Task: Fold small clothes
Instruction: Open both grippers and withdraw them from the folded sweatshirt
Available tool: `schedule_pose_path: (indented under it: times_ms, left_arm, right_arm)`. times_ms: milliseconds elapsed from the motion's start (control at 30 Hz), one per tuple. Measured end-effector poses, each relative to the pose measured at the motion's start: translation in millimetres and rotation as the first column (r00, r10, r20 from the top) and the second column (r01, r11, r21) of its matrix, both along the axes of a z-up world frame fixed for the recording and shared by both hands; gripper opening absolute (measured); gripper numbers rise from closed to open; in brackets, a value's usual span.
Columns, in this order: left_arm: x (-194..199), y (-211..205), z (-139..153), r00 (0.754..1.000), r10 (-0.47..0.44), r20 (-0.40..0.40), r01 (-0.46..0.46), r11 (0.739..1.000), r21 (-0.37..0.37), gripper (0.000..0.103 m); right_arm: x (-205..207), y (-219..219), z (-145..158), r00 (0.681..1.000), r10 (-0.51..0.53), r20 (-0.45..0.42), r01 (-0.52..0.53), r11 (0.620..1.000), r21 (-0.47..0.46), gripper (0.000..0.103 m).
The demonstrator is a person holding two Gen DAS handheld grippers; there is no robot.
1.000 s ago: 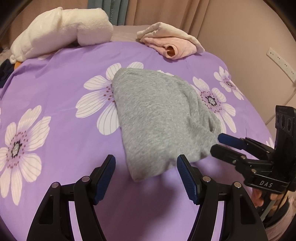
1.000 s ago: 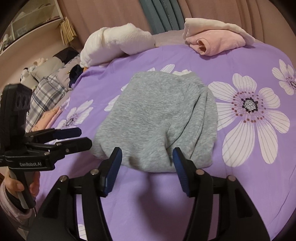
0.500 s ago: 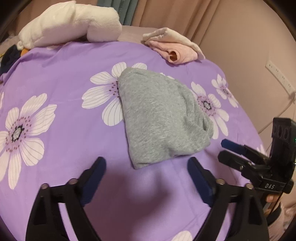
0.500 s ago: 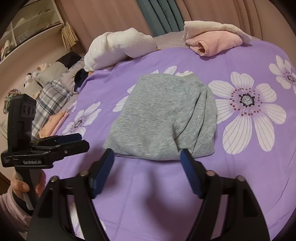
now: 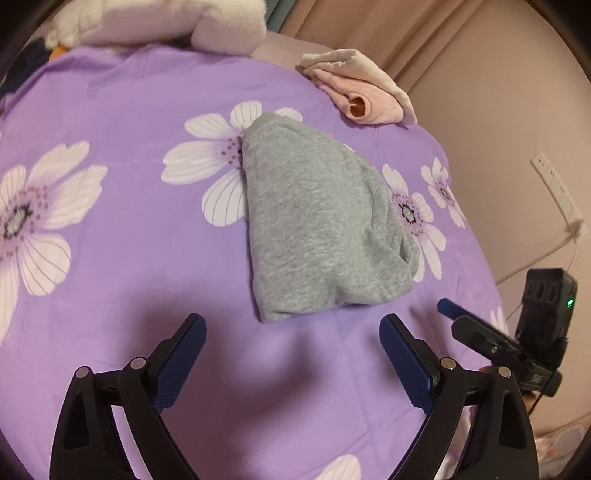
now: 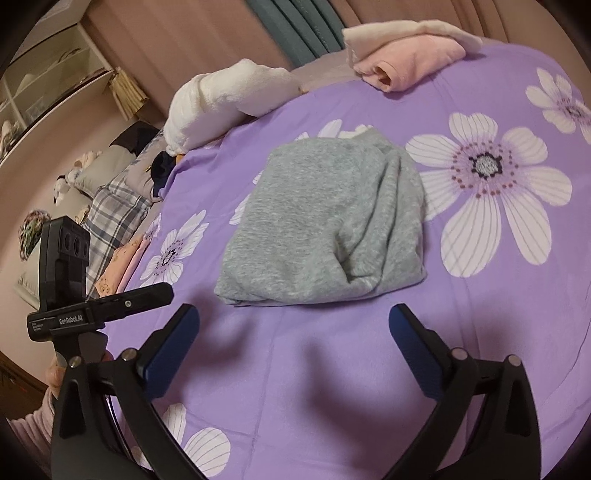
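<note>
Left wrist view shows the left gripper [image 5: 291,341] with jaws opening wide, nothing between them, just short of the folded grey garment [image 5: 321,225] lying on the purple flowered bedspread [image 5: 122,110]. Beyond the garment, a pink folded piece [image 5: 364,98] sits at the bedspread's far edge. The right gripper [image 6: 295,332] (jaws opening too, empty) hovers near the garment's front edge; its holder's hand is mostly hidden.

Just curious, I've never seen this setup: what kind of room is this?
Most likely a bedroom at home: a purple flowered bedsheet bearing a folded grey garment, a white pillow at the far edge, curtains behind.
</note>
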State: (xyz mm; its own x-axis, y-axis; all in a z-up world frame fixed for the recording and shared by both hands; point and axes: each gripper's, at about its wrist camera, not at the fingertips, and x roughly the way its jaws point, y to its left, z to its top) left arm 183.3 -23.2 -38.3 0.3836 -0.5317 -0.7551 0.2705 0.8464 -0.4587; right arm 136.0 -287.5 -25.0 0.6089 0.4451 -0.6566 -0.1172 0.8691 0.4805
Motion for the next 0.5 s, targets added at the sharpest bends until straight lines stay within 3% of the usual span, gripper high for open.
schedule_pose_path:
  times_ms: [233, 333, 500]
  left_arm:
    - [8.1, 1.0, -12.5, 0.999, 0.024, -0.029, -0.024, 1.000, 0.015, 0.094]
    - [13.0, 3.4, -17.6, 0.999, 0.022, -0.048, -0.023, 0.999, -0.035, 0.094]
    - [23.2, 7.6, -17.9, 1.000, 0.023, -0.016, -0.024, 0.992, -0.120, 0.097]
  right_arm:
    - [2.6, -14.5, -13.7, 0.999, -0.033, -0.039, 0.035, 0.998, 0.057, 0.103]
    - [2.9, -22.6, -17.8, 0.998, -0.051, -0.045, 0.055, 0.994, 0.098, 0.103]
    - [7.1, -40.2, -18.5, 0.994, -0.106, -0.033, 0.110, 0.979, 0.173, 0.103]
